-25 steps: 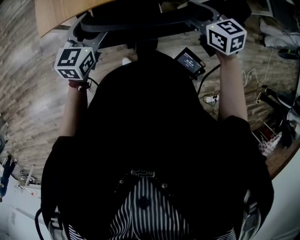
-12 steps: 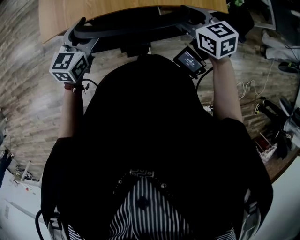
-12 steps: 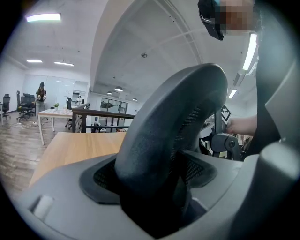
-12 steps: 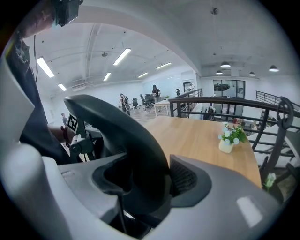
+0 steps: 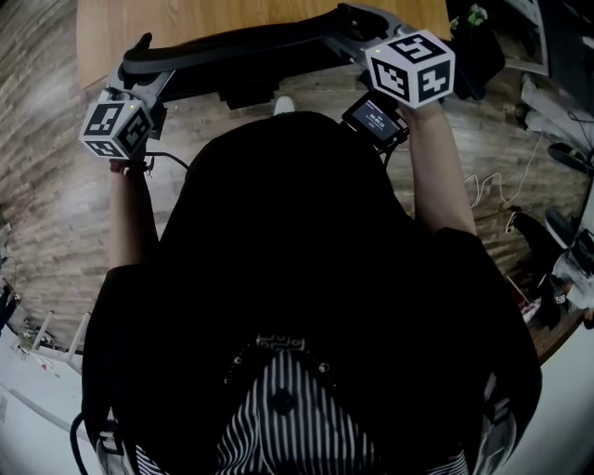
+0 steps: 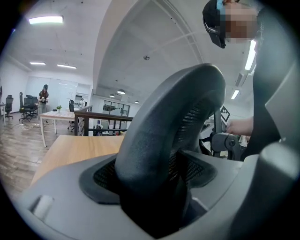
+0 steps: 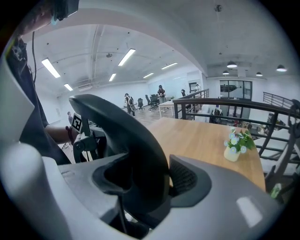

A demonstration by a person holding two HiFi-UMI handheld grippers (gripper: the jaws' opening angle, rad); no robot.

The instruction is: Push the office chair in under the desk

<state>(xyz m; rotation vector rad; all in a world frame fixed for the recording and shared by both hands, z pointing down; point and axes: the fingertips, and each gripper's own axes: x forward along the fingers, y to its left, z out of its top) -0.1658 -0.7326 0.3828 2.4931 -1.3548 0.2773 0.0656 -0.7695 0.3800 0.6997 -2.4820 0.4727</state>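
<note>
Chair (image 5: pixel 243 44): only the black curved top rim of its backrest shows, running across the upper part of the head view and overlapping the near edge of the tabletop (image 5: pixel 186 20); the person's body hides the rest.
Left gripper (image 6: pixel 152 178): its 2 jaws pinch the rim's left end, upper left of the head view.
Right gripper (image 7: pixel 140 187): its 2 jaws pinch the rim's right end, upper right of the head view.
Flowers (image 7: pixel 236 143): small pot standing on the tabletop, at the right of the right gripper view.
</note>
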